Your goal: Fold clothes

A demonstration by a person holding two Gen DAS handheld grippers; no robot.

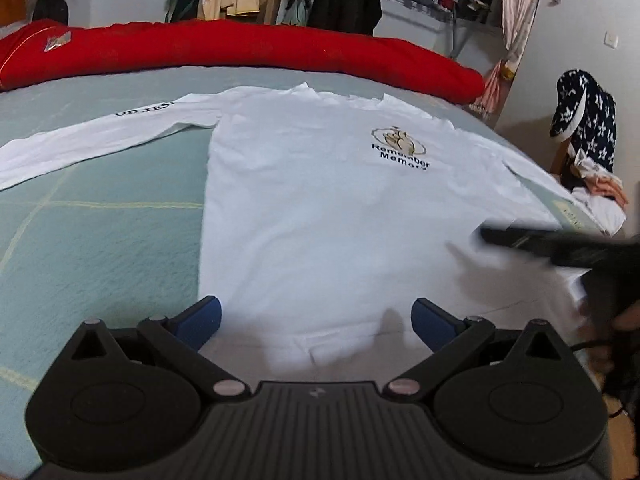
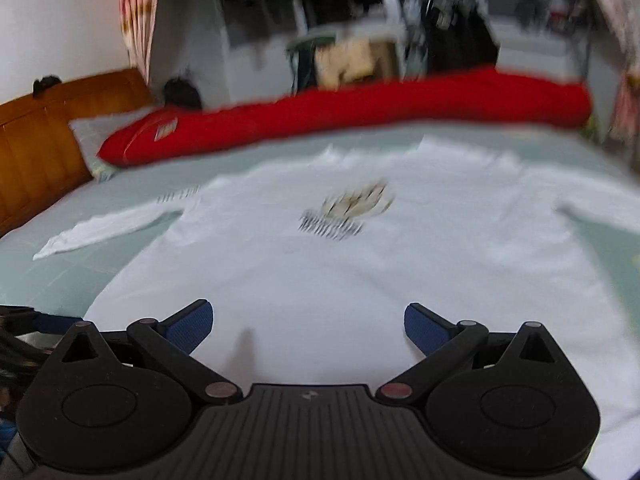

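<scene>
Pale green bedding covers the bed, with a wooden headboard at far left and a long red bolster lying across the far side. A white long-sleeved shirt lies flat, front up, on the bedding: its hem is nearest the cameras and its collar points away toward the bolster, so its long axis runs from near to far. One sleeve stretches out to the left; the chest print sits right of centre. The left gripper hovers over the hem, jaws spread and empty. The right gripper is likewise spread wide above the shirt, gripping nothing; its view is blurred.
</scene>
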